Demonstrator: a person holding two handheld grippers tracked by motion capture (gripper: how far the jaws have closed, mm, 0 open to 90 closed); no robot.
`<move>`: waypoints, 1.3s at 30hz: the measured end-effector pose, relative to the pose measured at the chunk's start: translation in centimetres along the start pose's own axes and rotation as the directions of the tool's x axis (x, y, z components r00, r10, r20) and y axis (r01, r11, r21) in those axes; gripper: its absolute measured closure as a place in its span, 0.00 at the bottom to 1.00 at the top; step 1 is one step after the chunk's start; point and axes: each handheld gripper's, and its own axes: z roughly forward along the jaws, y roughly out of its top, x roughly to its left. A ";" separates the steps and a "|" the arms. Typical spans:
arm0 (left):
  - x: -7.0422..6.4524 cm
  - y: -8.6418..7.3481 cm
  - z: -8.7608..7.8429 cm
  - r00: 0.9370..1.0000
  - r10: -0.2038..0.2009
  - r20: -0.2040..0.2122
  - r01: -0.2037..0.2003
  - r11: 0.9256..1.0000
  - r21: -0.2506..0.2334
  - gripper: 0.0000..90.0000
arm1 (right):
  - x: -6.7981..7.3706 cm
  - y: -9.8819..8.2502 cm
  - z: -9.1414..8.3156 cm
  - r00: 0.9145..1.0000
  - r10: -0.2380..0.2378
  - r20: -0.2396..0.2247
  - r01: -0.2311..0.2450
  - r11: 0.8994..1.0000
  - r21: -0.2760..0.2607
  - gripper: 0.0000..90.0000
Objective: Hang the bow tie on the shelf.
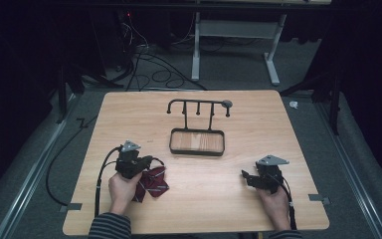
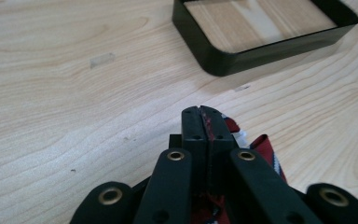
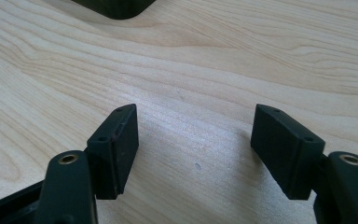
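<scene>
The red patterned cloth (image 1: 151, 184) lies crumpled on the wooden table (image 1: 199, 199), near the black tray (image 1: 197, 142) on its near left side. Behind the tray stands a black hook rack (image 1: 199, 107), nothing between cloth and tray. The left gripper (image 2: 200, 116) is clamped on the cloth's edge. Near-right of the tray, the right gripper (image 3: 196, 140) rests with jaws apart over bare wood.

Table (image 1: 219, 199) – pale wood, smooth and matt. Tray (image 2: 223, 58) rim glossy black. Cloth (image 1: 151, 183) – red patterned fabric.
</scene>
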 end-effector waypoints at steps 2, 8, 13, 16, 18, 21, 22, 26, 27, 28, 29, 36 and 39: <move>-0.1 0.1 -0.5 1.000 0.004 0.005 -0.004 1.000 -0.012 0.99 | 0.0 0.0 0.0 1.000 0.000 0.000 0.000 1.000 0.000 0.37; -0.6 0.6 -2.1 1.000 0.026 -0.001 -0.027 0.998 -0.050 0.99 | 0.0 0.0 0.0 1.000 0.000 0.000 0.000 1.000 0.000 0.37; -1.0 1.4 -3.3 0.999 0.054 0.008 -0.053 0.995 -0.080 0.99 | 0.0 0.0 0.0 1.000 0.002 0.000 -0.002 1.000 0.000 0.37; -1.4 1.9 -4.0 0.998 0.069 0.004 -0.068 0.993 -0.097 0.99 | 0.0 0.0 0.0 1.000 0.002 0.000 -0.002 1.000 0.000 0.37; -1.5 2.2 -4.3 0.997 0.076 0.001 -0.075 0.991 -0.108 0.99 | 0.0 0.0 0.0 1.000 0.000 0.000 0.000 1.000 0.000 0.37; -1.7 2.5 -4.4 0.997 0.080 -0.002 -0.080 0.990 -0.115 0.99 | 0.0 0.0 0.0 1.000 0.000 0.000 0.000 1.000 0.000 0.37; -1.8 2.5 -4.5 0.997 0.081 -0.002 -0.080 0.990 -0.119 0.99 | 0.0 0.0 0.0 1.000 0.000 -0.001 0.000 1.000 0.000 0.37; -2.2 2.9 -4.8 0.995 0.100 -0.004 -0.099 0.986 -0.132 0.99 | 0.0 0.0 0.0 1.000 -0.003 -0.001 0.003 1.000 -0.001 0.37; -2.4 3.1 -5.0 0.994 0.107 -0.002 -0.106 0.985 -0.138 0.99 | 0.0 0.0 0.0 1.000 -0.002 -0.001 0.002 1.000 -0.001 0.37; -2.5 3.2 -5.1 0.994 0.109 -0.001 -0.108 0.984 -0.144 0.99 | 0.0 0.0 0.0 1.000 -0.002 -0.001 0.002 1.000 -0.001 0.37; -2.6 3.4 -5.2 0.994 0.113 -0.002 -0.112 0.983 -0.148 0.99 | 0.0 0.0 0.0 1.000 -0.002 -0.001 0.002 1.000 -0.001 0.37; -3.3 4.1 -6.0 0.990 0.141 0.005 -0.138 0.975 -0.172 0.99 | 0.0 0.0 0.0 1.000 -0.002 -0.001 0.002 1.000 -0.001 0.37; -3.4 4.4 -6.2 0.990 0.143 0.011 -0.139 0.973 -0.183 0.99 | 0.0 0.0 0.0 1.000 -0.002 -0.001 0.002 1.000 -0.001 0.37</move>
